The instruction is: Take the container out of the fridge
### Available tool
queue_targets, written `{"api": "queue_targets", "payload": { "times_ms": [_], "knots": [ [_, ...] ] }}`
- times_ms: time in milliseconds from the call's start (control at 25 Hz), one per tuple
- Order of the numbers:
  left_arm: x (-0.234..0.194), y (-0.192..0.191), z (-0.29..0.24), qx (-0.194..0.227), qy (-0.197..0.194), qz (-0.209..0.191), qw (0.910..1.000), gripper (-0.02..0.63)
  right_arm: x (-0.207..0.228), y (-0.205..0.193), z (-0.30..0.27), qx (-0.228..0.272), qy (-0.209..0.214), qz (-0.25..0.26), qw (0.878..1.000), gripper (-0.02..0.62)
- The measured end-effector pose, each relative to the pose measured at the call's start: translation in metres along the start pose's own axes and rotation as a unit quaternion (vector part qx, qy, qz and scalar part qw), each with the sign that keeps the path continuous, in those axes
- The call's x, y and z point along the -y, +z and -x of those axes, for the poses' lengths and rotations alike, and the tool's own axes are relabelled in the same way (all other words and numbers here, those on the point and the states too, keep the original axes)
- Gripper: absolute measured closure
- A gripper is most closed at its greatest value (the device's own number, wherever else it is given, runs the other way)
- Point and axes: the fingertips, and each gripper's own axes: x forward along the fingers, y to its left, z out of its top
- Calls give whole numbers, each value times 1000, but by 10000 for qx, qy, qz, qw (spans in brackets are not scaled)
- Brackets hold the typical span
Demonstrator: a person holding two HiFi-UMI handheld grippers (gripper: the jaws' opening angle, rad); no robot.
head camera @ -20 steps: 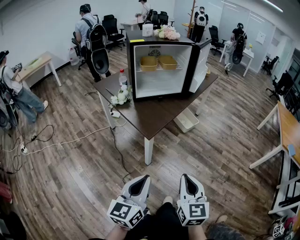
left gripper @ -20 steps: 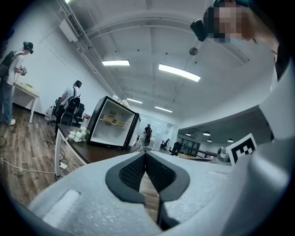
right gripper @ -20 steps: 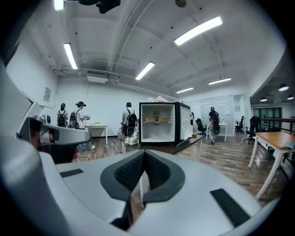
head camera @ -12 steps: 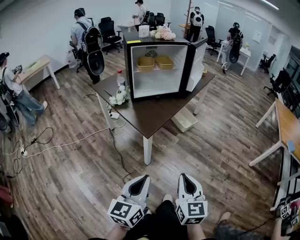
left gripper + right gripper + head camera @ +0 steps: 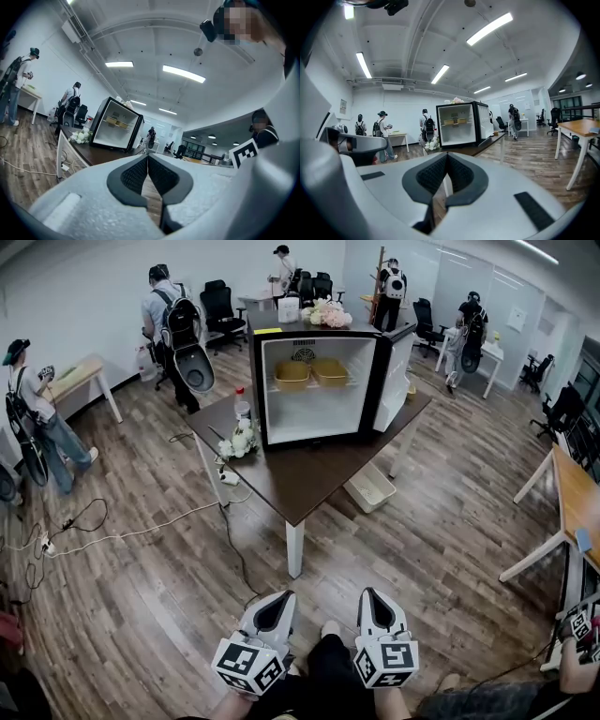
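1. Fridge is seen at 12 o'clock from the grippers and well apart from them. It is stood on a dark worktop, with its door swung open at 3 o'clock.
2. A yellow container is set on the upper shelf of the fridge, and a second container is placed just beside it at 3 o'clock.
3. The left gripper is held low, at 6 o'clock in the head view. Its fingers are pressed together with nothing between them.
4. The right gripper is held just beside the left one, at its 3 o'clock. Its fingers are likewise pressed together and empty.
5. White flowers and a bottle are placed on the worktop at 9 o'clock of the fridge.
6. Pink flowers and a white box are set on the fridge top.
7. A pale bin is seen on the wooden floor under the worktop.
8. People with backpacks are seen around the room.
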Motion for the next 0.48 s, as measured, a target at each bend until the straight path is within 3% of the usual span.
{"api": "queue_targets", "payload": {
  "times_ms": [360, 480],
  "knots": [
    [-18, 0, -40, -61, 254, 29, 9997, 597, 20, -2, -49, -215, 239, 25, 9995, 588],
    [-27, 10, -54, 133, 504, -40, 9986, 597, 32, -2, -71, -301, 287, 29, 9991, 588]
  ]
}}
